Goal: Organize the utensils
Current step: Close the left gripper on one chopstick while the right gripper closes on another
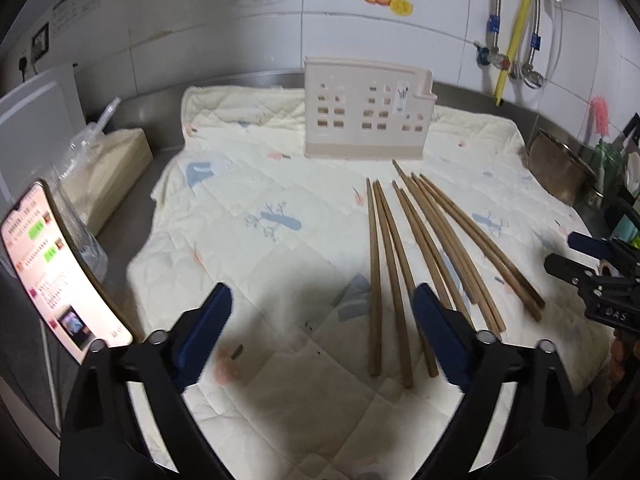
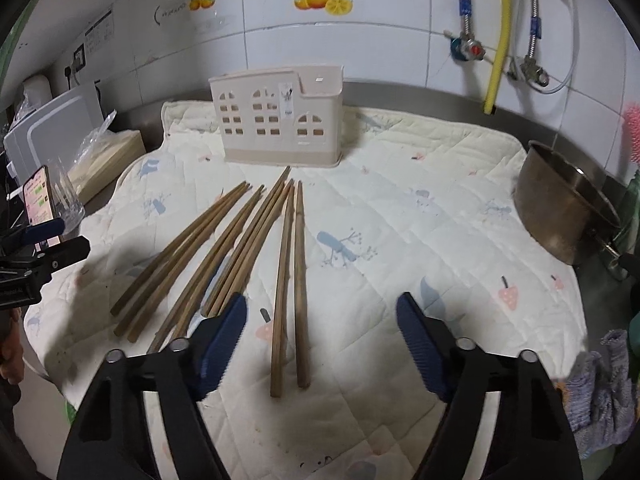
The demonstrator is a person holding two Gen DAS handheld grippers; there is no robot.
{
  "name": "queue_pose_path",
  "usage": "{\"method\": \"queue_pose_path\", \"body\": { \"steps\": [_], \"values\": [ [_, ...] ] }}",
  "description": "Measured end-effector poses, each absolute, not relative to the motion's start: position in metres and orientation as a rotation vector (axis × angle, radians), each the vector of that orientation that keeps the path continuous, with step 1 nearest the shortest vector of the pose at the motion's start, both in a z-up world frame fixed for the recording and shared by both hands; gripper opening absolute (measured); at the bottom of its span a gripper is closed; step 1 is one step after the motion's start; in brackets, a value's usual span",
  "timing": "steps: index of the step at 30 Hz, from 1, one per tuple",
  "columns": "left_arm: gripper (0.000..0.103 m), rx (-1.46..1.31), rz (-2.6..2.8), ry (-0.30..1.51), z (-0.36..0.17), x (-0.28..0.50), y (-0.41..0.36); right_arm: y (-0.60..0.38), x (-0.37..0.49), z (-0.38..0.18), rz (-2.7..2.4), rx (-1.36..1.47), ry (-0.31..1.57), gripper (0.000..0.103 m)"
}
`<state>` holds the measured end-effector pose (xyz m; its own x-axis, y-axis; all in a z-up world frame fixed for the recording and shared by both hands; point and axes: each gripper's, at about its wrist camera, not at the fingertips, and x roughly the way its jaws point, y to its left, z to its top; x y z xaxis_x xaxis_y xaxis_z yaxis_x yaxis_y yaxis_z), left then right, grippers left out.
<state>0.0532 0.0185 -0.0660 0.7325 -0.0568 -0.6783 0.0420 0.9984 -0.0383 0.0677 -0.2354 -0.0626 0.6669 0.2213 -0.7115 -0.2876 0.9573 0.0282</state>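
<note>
Both claws spread, left claw (image 1: 320,332) and right claw (image 2: 320,340) over the chopsticks (image 2: 288,280), next pinch a pair for the holder (image 2: 280,120)

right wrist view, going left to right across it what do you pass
phone → cutting board → fan of chopsticks → utensil holder (farther back) → yellow hose on the wall → metal pot → blue-grey cloth

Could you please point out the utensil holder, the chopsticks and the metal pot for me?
utensil holder (image 2: 276,124), right wrist view, middle of its windowed front wall.
chopsticks (image 2: 300,280), right wrist view, shaft of the rightmost stick.
metal pot (image 2: 560,216), right wrist view, its outer side wall.
</note>
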Motion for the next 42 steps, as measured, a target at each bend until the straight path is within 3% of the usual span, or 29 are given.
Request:
{"method": "queue_pose_path", "body": {
  "steps": [8, 12, 17, 25, 37, 42],
  "values": [
    [0.058, -0.040, -0.140, 0.805, -0.088, 0.061, 0.009, -0.232, 0.076, -0.080, 0.313, -0.083, 0.847, 0.047],
    [0.038, -0.045, -0.187, 0.837, -0.099, 0.067, 0.000, -0.230, 0.079, -0.085, 0.321, -0.090, 0.858, 0.042],
    [0.023, -0.055, -0.210, 0.877, -0.112, 0.081, -0.005, -0.228, 0.083, -0.089, 0.335, -0.089, 0.871, 0.035],
    [0.016, -0.046, -0.215, 0.895, -0.118, 0.093, -0.007, -0.225, 0.090, -0.097, 0.348, -0.090, 0.890, 0.020],
    [0.015, -0.055, -0.218, 0.902, -0.122, 0.101, -0.006, -0.216, 0.091, -0.106, 0.327, -0.155, 0.894, 0.014],
    [0.006, -0.049, -0.217, 0.897, -0.120, 0.101, -0.008, -0.218, 0.092, -0.103, 0.323, -0.139, 0.890, 0.007]
  ]
}}
